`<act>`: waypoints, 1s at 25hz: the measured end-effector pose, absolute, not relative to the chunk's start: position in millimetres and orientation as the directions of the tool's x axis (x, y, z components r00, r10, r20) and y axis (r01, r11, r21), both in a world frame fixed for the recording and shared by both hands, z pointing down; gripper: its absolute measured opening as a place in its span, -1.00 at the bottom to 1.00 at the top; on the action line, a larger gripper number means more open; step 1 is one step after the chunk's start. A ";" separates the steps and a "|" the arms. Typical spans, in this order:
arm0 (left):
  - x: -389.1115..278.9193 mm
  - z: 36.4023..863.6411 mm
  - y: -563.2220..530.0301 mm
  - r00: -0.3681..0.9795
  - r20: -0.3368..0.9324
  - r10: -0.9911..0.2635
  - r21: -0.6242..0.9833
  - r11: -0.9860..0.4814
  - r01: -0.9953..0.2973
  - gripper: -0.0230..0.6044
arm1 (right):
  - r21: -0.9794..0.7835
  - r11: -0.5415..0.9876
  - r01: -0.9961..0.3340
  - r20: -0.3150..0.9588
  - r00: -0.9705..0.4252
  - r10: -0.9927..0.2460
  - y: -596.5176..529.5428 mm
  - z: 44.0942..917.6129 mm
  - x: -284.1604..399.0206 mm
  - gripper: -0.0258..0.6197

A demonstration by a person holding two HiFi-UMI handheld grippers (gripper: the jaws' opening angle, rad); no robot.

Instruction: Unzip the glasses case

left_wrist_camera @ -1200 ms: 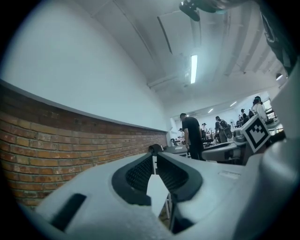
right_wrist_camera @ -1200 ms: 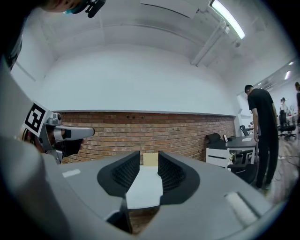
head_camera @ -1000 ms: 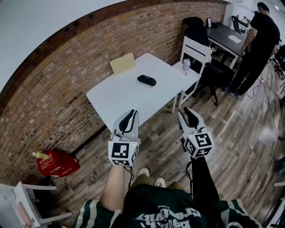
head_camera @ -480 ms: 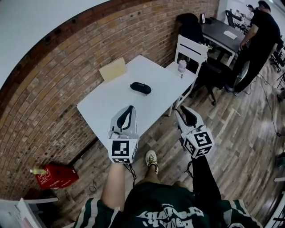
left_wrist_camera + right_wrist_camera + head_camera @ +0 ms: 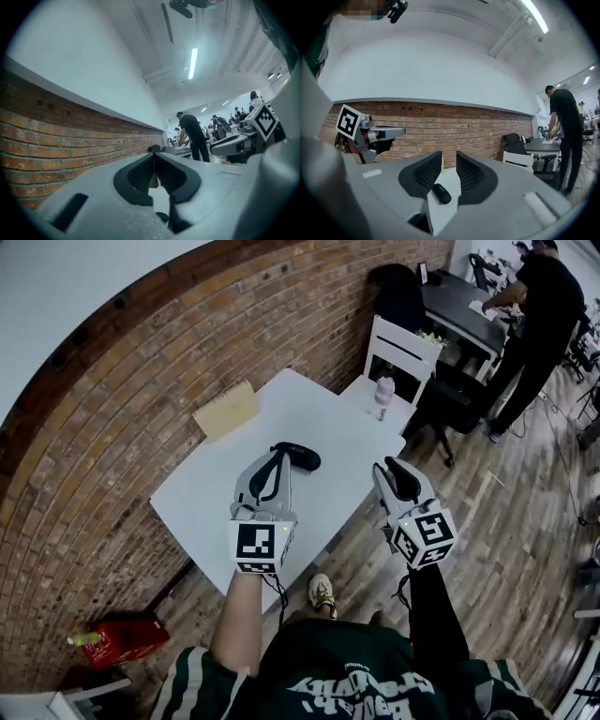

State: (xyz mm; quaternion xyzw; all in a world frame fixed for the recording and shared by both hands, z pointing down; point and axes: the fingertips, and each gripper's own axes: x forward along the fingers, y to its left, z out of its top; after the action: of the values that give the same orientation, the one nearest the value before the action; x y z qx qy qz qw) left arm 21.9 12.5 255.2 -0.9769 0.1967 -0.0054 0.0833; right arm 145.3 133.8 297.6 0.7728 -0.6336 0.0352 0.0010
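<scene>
Facing the glasses case, lying crosswise on the table ahead, you hold the left gripper, shut and empty, nearer it than the right gripper, whose part-open jaws have just been narrowing on nothing.

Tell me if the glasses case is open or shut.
Shut: the glasses case lies on the white table as one closed dark oval; no gap shows.

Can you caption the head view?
Left gripper shut, right gripper's empty jaws just closing further, both aimed at the table's glasses case.
</scene>
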 end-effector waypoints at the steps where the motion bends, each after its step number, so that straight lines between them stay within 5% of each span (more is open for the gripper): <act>1: 27.2 254.8 2.7 0.923 -0.023 -0.384 -0.164 -0.909 -0.382 -0.89 | -0.043 -0.196 -0.980 0.058 0.193 -0.979 123.4 298.6 149.4 -0.57; 18: 52.2 312.2 -79.3 0.919 0.081 -0.386 -0.123 -0.919 -0.375 -0.86 | -0.092 -0.108 -0.990 0.147 0.093 -0.985 11.4 353.9 160.2 -0.55; 25: 77.4 354.2 -92.2 0.921 0.178 -0.347 -0.117 -0.937 -0.330 -0.70 | -0.082 -0.063 -0.995 0.221 0.044 -0.974 -26.6 391.7 172.0 -0.31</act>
State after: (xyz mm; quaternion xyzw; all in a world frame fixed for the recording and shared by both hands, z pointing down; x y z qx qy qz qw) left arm 77.4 -92.2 354.2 -0.9791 0.1730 -0.0986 0.0423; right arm 172.0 -26.6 391.7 0.7210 -0.6827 0.1089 0.0466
